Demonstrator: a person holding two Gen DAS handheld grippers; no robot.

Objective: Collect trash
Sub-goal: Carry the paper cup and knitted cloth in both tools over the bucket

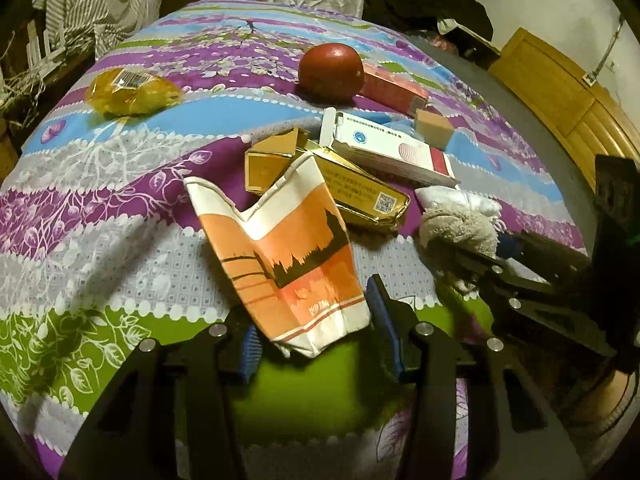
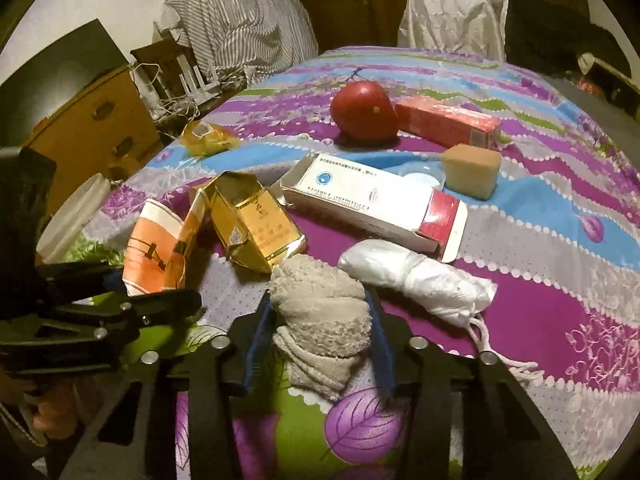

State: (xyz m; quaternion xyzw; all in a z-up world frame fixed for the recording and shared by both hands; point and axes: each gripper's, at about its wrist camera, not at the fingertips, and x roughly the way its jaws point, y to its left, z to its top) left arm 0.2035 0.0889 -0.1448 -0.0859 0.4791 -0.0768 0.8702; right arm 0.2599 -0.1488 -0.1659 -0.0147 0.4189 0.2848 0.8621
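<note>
Now the left gripper (image 1: 316, 344) pinches a crushed paper cup (image 1: 288, 256) — jaws closed on it. Right gripper (image 2: 320, 344) jaws squeeze a grey rag (image 2: 320, 320).

Light: dim, warm indoor, my feeds yellowish | Shadows: soft, falling near side | Edges: heavy fisheye curve, black corners | Focus: slightly soft, grainy

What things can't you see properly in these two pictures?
- Clear plastic lid: right wrist view, partly hidden behind the white box.
- Print on the gold box: left wrist view, too small to read.
- Beige cloth: lower end hidden between the right gripper fingers.
- Drawstring of the white bag: lost behind the gripper.
</note>
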